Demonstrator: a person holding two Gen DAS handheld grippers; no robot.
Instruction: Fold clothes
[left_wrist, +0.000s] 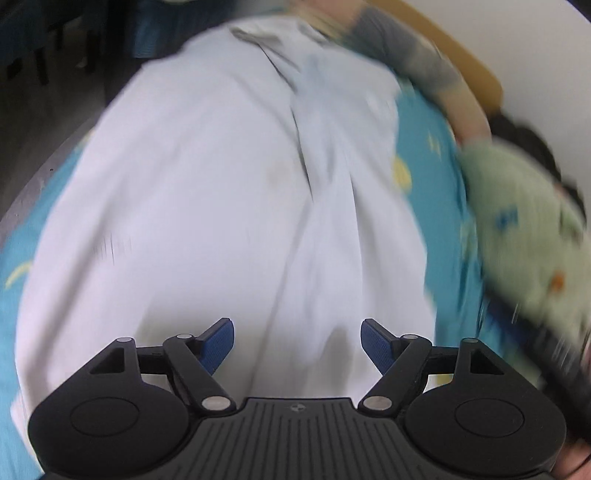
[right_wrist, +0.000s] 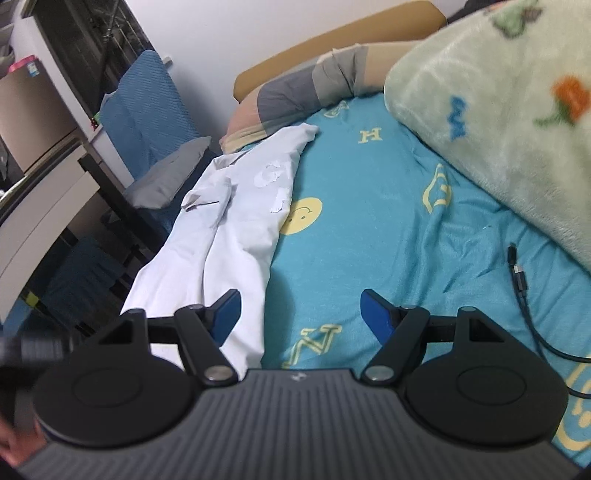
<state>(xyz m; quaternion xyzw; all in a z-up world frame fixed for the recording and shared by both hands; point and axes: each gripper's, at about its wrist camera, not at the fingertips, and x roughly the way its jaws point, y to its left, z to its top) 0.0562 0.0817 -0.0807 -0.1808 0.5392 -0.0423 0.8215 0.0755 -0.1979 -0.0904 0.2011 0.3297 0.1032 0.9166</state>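
- White garment (right_wrist: 236, 221): lies lengthwise along the left side of the bed (right_wrist: 369, 240), narrowed into a long strip with one lengthwise layer lapped over another. This form suits either a partial fold or a loose lay-down; the pictures do not settle which.
- Material: thin, smooth woven cloth, soft creases, a collar-like end near the striped pillow (right_wrist: 295, 92).
- Left claw (left_wrist: 297, 339): open, empty, above the garment's middle; view blurred.
- Right claw (right_wrist: 301, 314): open, empty, straddling the garment's right edge and the turquoise printed sheet.
- Fleece blanket (right_wrist: 498, 129): plush, heaped at the right.
- Black cable (right_wrist: 524, 291): lies clear of the garment.
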